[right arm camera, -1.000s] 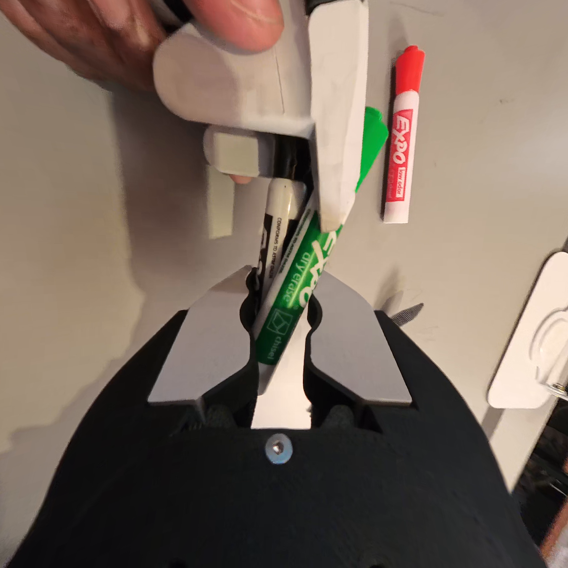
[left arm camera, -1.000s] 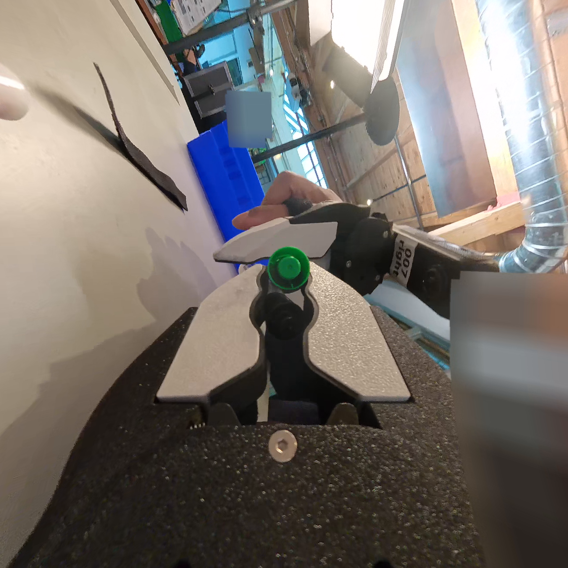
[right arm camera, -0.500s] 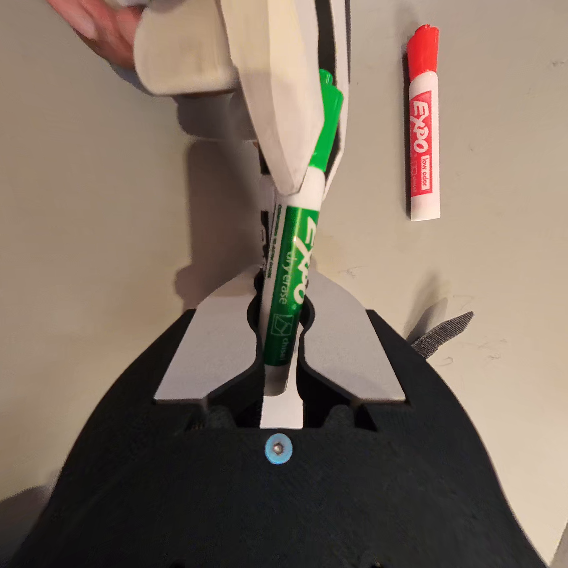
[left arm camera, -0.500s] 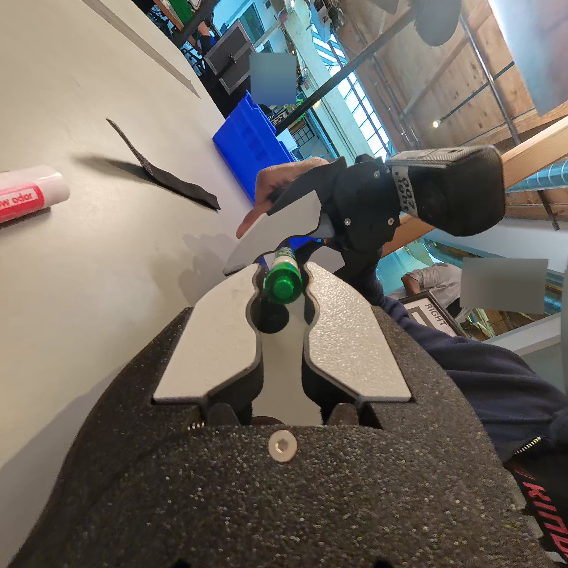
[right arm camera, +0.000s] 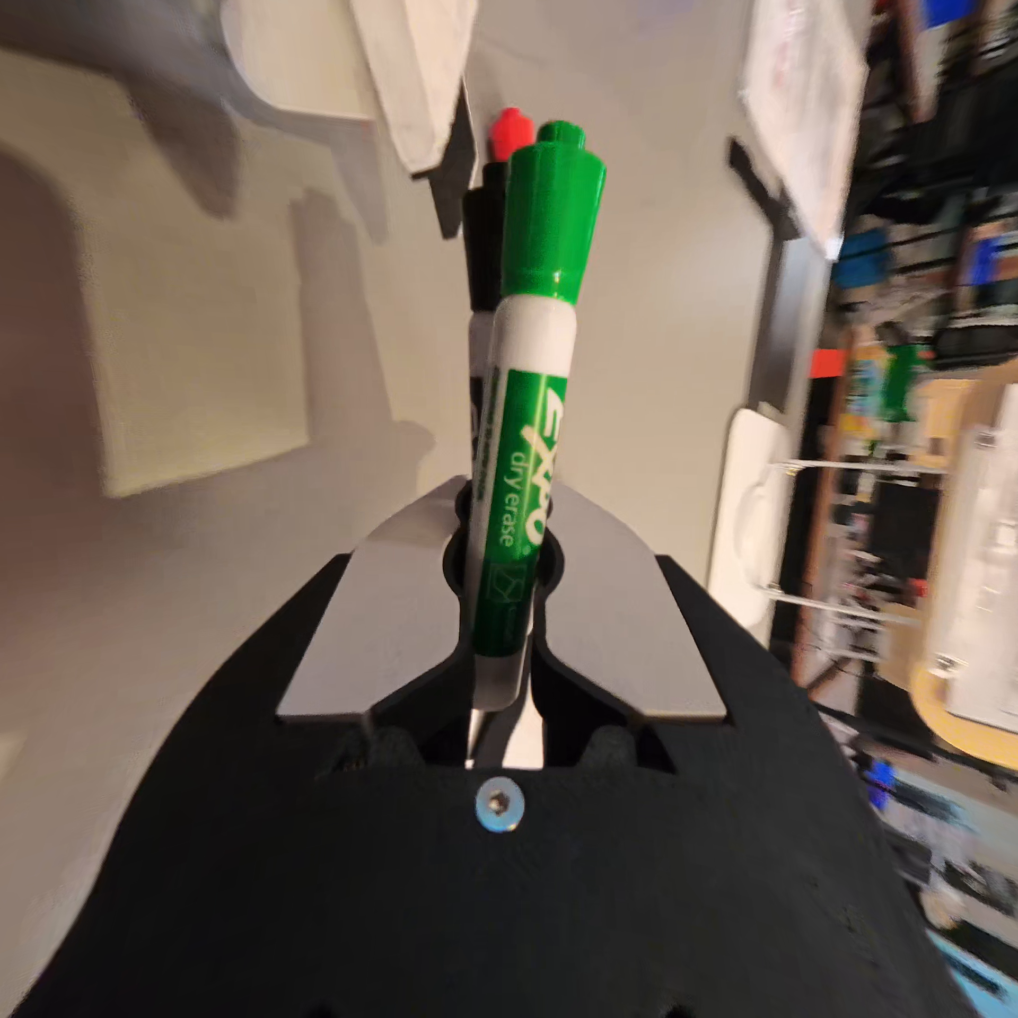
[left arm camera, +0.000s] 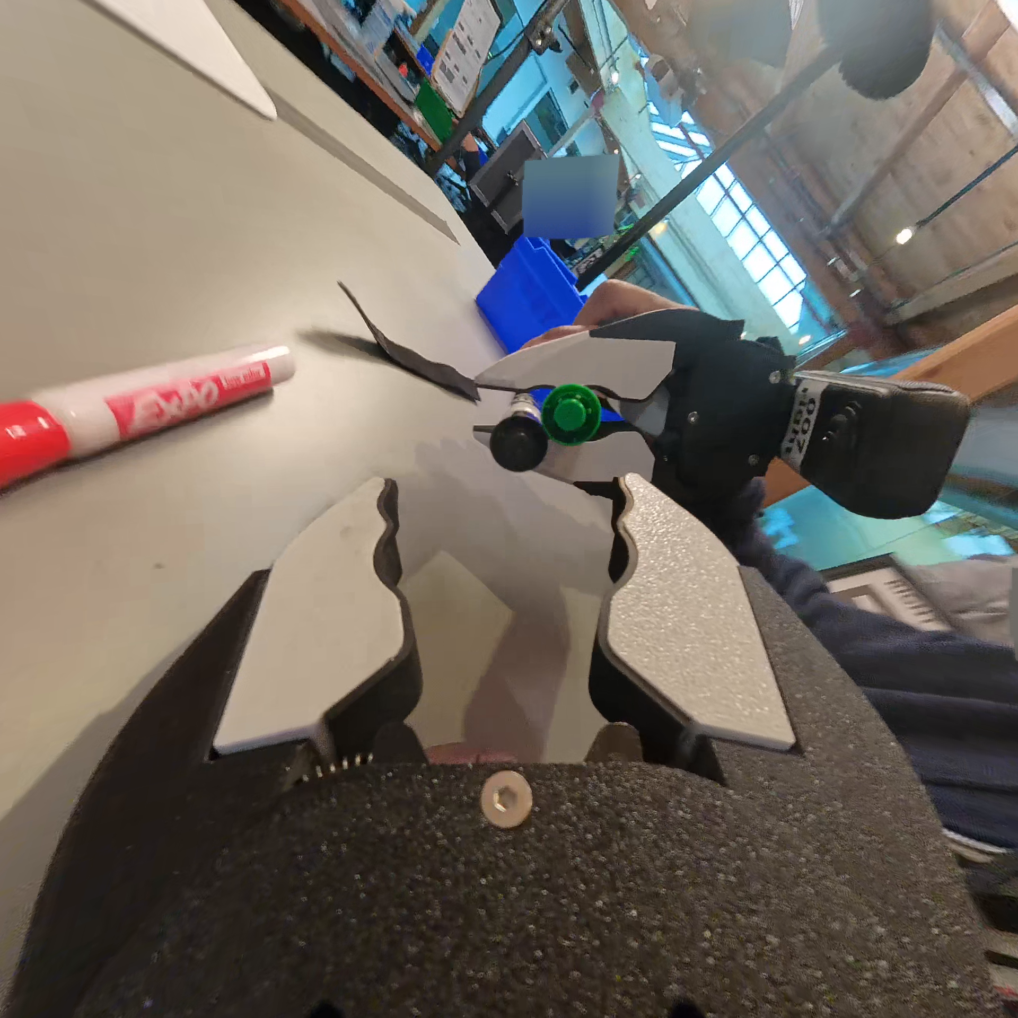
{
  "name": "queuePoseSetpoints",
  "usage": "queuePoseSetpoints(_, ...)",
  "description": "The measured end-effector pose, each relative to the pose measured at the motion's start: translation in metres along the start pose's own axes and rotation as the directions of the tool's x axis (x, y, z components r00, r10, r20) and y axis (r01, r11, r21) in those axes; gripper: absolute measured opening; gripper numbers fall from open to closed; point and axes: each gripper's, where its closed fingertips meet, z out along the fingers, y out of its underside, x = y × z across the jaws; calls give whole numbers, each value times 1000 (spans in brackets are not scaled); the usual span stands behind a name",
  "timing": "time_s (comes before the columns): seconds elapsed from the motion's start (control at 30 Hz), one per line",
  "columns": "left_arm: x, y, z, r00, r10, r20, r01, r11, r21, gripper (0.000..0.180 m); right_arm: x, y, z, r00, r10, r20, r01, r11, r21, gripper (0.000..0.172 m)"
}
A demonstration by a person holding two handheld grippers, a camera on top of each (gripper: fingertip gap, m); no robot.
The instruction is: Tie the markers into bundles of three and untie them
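Gathering step — right gripper (right arm camera: 509,529) clamps green marker (right arm camera: 529,440) and black marker (left arm camera: 518,443); left gripper (left arm camera: 504,529), wide open and empty, should fetch the red marker (left arm camera: 137,405).

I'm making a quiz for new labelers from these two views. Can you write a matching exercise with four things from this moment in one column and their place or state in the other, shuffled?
Things:
1. green marker
2. red marker
3. left gripper
4. black strap

States:
A. lies loose on the table, beyond the red marker
B. open, nothing between its fingers
C. clamped in the right gripper beside a black marker
D. lies alone on the table, gripped by nothing

Pairs: 1-C, 2-D, 3-B, 4-A
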Motion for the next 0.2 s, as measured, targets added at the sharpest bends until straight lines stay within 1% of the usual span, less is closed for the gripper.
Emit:
queuePoseSetpoints(0.07, 1, -5, -1, 986, 158, 47, -158, 987, -1, 75, 5, 1, 0, 997, -17, -73, 16, 1000, -15, 19)
queuePoseSetpoints(0.1, 1, -6, -2, 966, 248, 79, -248, 969, -14, 78, 6, 2, 0, 994, -30, -105, 27, 999, -26, 19)
queuePoseSetpoints(0.13, 2, -8, -2, 931, 347, 110, -345, 938, -34, 83, 9, 3, 0, 986, -50, -157, 45, 998, -39, 19)
queuePoseSetpoints(0.2, 5, -9, -1, 829, 543, 134, -532, 839, -111, 86, 16, 6, -1, 957, -123, -262, 105, 991, -82, 19)
